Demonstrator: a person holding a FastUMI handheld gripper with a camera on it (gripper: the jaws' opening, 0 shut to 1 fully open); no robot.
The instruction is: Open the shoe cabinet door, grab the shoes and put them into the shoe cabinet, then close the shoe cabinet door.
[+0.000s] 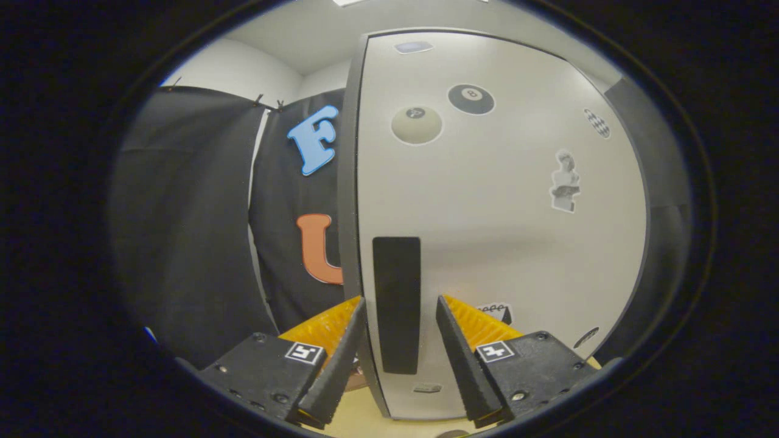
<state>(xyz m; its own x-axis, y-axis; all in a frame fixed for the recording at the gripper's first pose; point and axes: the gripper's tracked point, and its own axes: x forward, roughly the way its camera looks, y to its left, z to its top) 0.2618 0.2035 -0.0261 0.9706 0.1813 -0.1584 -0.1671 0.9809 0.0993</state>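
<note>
The shoe cabinet door (499, 243) is a white panel with several stickers and a dark side edge (349, 201), standing very close in front of me. A black upright handle strip (396, 304) sits near that edge on the door's face. My gripper (400, 299) is open, and the handle strip lies between its fingers. The left fingertip (356, 322) is at the door's dark edge. The right fingertip (447, 322) is over the white face, a little to the right of the handle. Nothing shows that the fingers are pressing on it.
The booth's black cloth wall (195, 243) hangs to the left of the door, close behind its edge. A pale wooden floor strip (359, 420) shows below the door between the fingers. A dark cabinet side (666, 213) borders the door on the right.
</note>
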